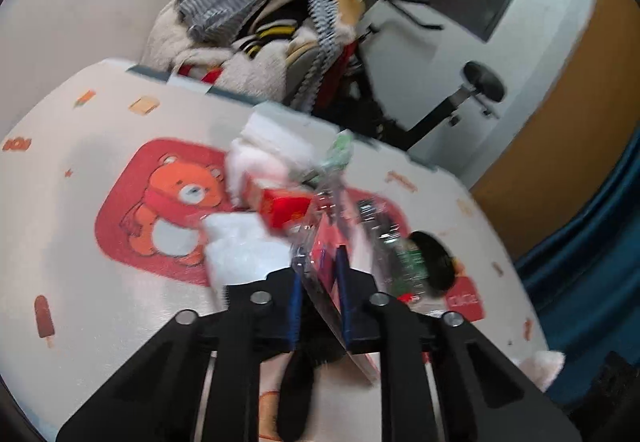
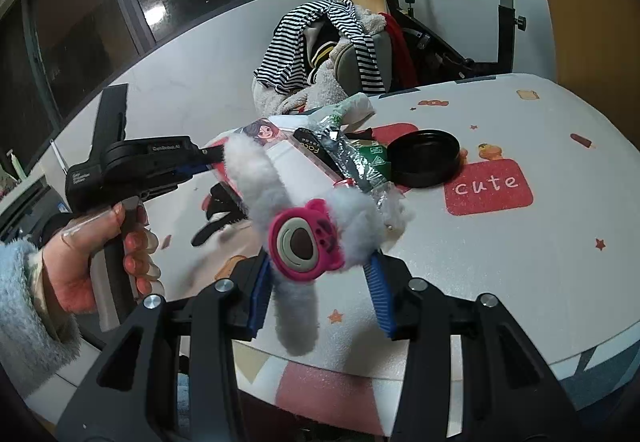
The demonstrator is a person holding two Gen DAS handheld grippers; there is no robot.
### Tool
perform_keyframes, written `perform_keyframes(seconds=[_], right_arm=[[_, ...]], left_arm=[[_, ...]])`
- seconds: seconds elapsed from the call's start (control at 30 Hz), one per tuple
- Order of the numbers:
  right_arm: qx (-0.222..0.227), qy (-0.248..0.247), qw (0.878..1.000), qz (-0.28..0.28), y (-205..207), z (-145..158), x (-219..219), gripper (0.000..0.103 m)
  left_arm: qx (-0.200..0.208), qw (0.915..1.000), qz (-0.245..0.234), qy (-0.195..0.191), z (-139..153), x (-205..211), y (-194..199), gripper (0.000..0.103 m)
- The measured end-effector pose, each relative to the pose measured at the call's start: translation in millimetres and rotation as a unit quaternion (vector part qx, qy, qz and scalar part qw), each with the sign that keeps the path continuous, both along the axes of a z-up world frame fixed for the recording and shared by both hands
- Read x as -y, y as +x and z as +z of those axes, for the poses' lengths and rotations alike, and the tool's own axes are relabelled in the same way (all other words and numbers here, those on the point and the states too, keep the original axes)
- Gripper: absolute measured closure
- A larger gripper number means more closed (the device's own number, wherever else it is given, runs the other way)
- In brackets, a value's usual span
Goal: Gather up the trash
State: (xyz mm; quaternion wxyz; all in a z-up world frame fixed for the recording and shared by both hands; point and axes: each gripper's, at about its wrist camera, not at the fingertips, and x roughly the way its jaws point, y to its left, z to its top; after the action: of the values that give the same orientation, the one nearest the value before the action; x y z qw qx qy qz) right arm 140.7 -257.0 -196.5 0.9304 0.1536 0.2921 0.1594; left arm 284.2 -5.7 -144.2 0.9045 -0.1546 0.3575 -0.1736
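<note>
In the left wrist view my left gripper is shut on the edge of a clear plastic package with a pink card inside. The package lies tilted against a litter pile: a red box, white tissue and a crushed bottle with a green label. The right wrist view shows the left gripper from the side, held by a hand, at the package. My right gripper is shut on fluffy white earmuffs with a pink bear face, held above the table's near side.
A black round lid sits right of the pile on the bear-print tablecloth. A foil wrapper and a white tube lie in the pile. Behind the table are a chair heaped with clothes and an exercise bike.
</note>
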Motion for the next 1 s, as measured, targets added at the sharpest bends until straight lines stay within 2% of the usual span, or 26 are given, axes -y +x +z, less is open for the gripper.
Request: perform_keyframes(seconds=[0.07,0.2,0.3,0.47,0.6,0.73,0.83,1.0], right_arm=[[-0.002,0.004,1.000,-0.006,-2.2,2.7,2.1,0.059],[0.000,0.007,1.000,-0.018,-7.0,8.2,7.4,0.059],[0.002,0.008,1.000,-0.025,-11.6,12.8,11.4,0.059],[0.008,0.013,0.999,-0.036,-26.0,23.4,18.2,0.059],[0.011,0.009,0.999,-0.039,-39.8,31.7,18.0,0.059],[0.020,0.004,0.999,-0.037,-58.7,41.2,15.6,0.059],[0.023,0.002,0.999,-0.035,-69.6,45.7,13.6,0.059],[0.026,0.002,0.999,-0.030,-85.0,49.7,9.0,0.059]], left_arm=[[0.020,0.9996,-0.017,-0.009,16.6,5.7,-7.9,0.096],[0.064,0.9973,-0.033,-0.015,52.8,10.7,-23.2,0.097],[0.068,0.9965,-0.038,-0.031,69.8,8.3,-31.9,0.097],[0.062,0.9962,-0.053,-0.031,87.1,0.7,-58.9,0.097],[0.055,0.9961,-0.067,-0.015,86.3,-7.9,-93.5,0.097],[0.040,0.9956,-0.083,-0.016,77.0,-19.5,-132.5,0.097],[0.036,0.9939,-0.102,-0.021,70.5,-27.5,-166.8,0.097],[0.026,0.9903,-0.137,-0.003,52.0,-31.6,-220.0,0.097]])
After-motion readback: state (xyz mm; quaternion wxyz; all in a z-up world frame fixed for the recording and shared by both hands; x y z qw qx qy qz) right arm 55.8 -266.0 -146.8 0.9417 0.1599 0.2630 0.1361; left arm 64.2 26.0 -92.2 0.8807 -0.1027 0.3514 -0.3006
